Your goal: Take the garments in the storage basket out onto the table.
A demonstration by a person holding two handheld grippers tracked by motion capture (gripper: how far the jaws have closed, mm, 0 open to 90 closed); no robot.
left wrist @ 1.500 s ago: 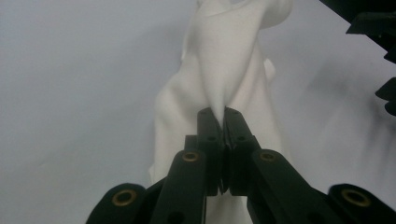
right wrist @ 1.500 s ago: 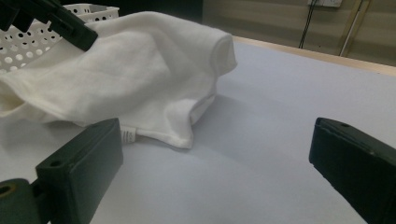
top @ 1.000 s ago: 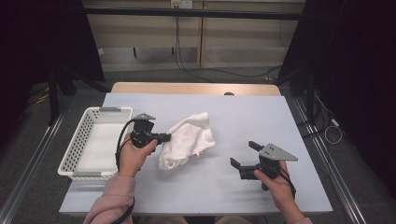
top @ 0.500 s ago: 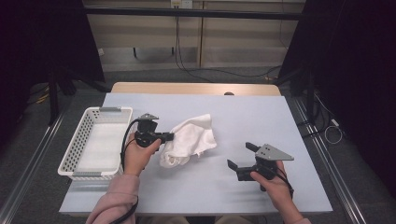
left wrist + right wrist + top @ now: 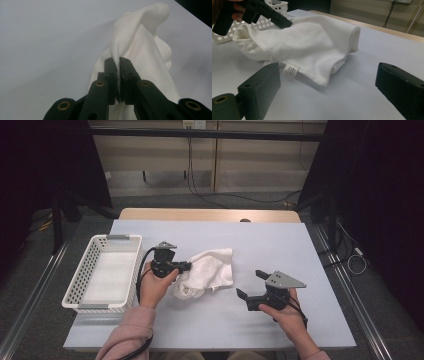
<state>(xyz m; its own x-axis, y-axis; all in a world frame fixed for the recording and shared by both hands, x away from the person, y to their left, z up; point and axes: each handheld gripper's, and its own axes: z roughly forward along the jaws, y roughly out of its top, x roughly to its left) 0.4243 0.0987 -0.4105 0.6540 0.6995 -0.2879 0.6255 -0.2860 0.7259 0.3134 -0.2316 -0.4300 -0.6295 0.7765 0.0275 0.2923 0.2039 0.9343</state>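
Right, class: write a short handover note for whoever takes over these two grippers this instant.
Left gripper: shut on a fold of the white cloth, lifting that edge off the table.
Right gripper: open, holding nothing, pointed at the cloth from its right.
Cloth: crumpled mid-table, label showing; white basket to its left holds nothing.
Done: one edge gripped.
Left: probably a second grip, then fold it or move it to the basket.

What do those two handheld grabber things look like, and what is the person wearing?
Both are black pistol-shaped tools. The left gripper trails a black cable; the right gripper carries a grey three-cornered plate. Its jaws are blocky, with brass-coloured pivots. The left arm wears a pink sleeve.
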